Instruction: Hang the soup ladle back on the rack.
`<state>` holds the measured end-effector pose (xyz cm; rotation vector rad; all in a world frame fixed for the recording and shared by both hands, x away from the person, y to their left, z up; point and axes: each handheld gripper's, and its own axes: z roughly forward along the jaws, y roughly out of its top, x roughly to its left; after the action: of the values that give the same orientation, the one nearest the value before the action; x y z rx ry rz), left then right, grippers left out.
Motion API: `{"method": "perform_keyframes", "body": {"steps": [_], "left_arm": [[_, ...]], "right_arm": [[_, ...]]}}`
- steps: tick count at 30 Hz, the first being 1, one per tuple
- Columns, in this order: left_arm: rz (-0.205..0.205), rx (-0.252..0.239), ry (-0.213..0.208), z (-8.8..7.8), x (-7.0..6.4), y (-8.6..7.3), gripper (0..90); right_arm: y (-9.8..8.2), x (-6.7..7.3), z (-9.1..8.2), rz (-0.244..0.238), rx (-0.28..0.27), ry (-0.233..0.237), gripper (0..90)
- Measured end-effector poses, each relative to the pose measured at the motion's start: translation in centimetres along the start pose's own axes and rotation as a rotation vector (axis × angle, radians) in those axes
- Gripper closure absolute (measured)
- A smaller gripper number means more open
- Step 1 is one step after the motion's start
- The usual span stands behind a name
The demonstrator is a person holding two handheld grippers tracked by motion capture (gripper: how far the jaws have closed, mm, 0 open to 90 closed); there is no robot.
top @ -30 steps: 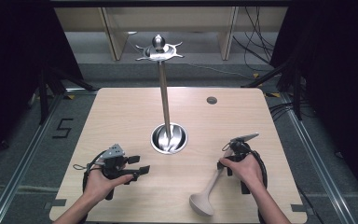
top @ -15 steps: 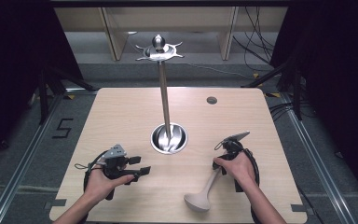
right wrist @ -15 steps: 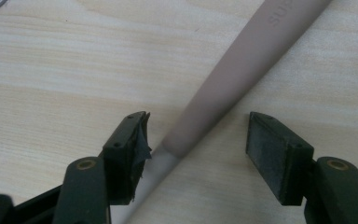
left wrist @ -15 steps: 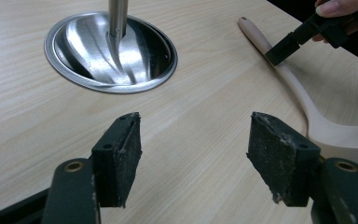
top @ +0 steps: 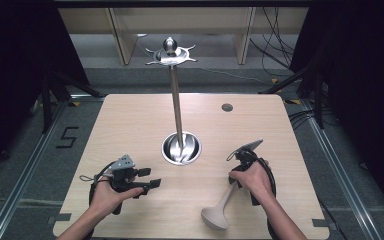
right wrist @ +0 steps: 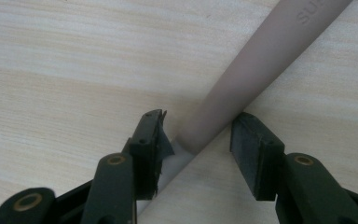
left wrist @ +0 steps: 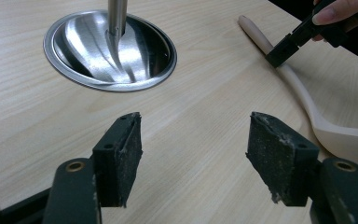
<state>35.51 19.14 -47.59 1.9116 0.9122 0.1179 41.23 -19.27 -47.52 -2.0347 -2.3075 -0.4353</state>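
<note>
A beige ladle-like spoon point(top: 220, 207) lies on the wooden table point(top: 130, 130) at the front right, bowl toward the person. My right gripper point(top: 235, 182) points down over its handle point(right wrist: 261, 65). The jaws have just been closing and straddle the handle without clearly pressing it. The same spoon point(left wrist: 303, 93) and right gripper point(left wrist: 286, 46) appear in the left gripper view. My left gripper point(top: 149, 179) rests at the front left, open point(left wrist: 193, 149) with nothing between its pads.
A steel stand rises from the table's middle: a round dished base point(top: 181, 148), a tall pole point(top: 176, 107) and a hooked top point(top: 170, 52). A small dark hole point(top: 227, 107) sits near the far edge. Bare wood lies between the two grippers.
The right hand has shifted slightly left and down onto the spoon's handle, and its jaws have narrowed around it. The left hand and the spoon have stayed put.
</note>
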Motion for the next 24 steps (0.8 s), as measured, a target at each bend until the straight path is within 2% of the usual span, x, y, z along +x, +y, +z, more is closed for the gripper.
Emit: {"method": "perform_keyframes", "body": {"steps": [1, 2, 6, 7, 8, 9, 11, 13, 15, 18, 21, 22, 23, 24], "left_arm": [[-0.002, 0.0, 0.001, 0.1, 0.0, 0.0, 34.5], [-0.002, 0.005, -0.003, 0.1, 0.0, 0.0, 34.5], [0.0, 0.005, -0.001, 0.1, 0.0, -0.1, 34.7], [0.002, 0.007, -0.003, 0.1, 0.0, -0.1, 34.7], [0.002, 0.006, -0.005, 0.1, 0.0, -0.1, 34.8], [-0.002, 0.005, -0.009, 0.1, 0.0, -0.1, 34.8], [-0.006, 0.001, -0.01, 0.1, -0.1, -0.1, 34.9], [0.005, 0.003, -0.011, 0.2, -0.1, -0.1, 35.2], [0.005, 0.006, -0.012, 0.2, -0.1, -0.1, 35.3], [0.005, 0.009, -0.013, 0.2, -0.1, -0.1, 35.4], [0.002, 0.006, -0.011, 0.2, -0.1, -0.1, 35.4], [0.0, 0.0, -0.008, 0.2, -0.2, -0.1, 35.4], [0.0, 0.0, -0.008, 0.2, -0.2, -0.1, 35.4], [0.003, 0.003, -0.009, 0.2, -0.2, -0.1, 35.5]], "right_arm": [[0.1, -0.2, 0.0, -0.025, 0.005, -0.007, 57.6], [0.1, -0.2, 0.0, -0.012, 0.006, -0.003, 58.8], [0.2, -0.2, -0.1, -0.027, 0.006, -0.008, 65.9], [0.2, -0.2, -0.1, -0.025, 0.027, -0.007, 71.9], [0.2, -0.2, -0.1, -0.044, 0.019, 0.016, 73.6], [0.2, -0.2, -0.1, -0.055, 0.022, 0.009, 75.2], [0.2, -0.2, -0.1, -0.065, 0.022, 0.003, 76.1], [0.2, -0.3, -0.1, -0.097, 0.021, 0.009, 76.5], [0.1, -0.2, -0.3, -0.07, 0.031, 0.009, 76.5], [0.0, -0.3, -0.5, -0.08, 0.026, 0.029, 76.5], [-0.3, -0.4, -1.1, -0.092, -0.008, 0.059, 76.5], [-0.4, -0.6, -1.2, -0.115, -0.039, 0.068, 76.5], [-0.5, -0.5, -1.5, -0.105, -0.022, 0.073, 76.6], [-0.7, -0.4, -1.8, -0.098, -0.042, 0.075, 76.6]]}}
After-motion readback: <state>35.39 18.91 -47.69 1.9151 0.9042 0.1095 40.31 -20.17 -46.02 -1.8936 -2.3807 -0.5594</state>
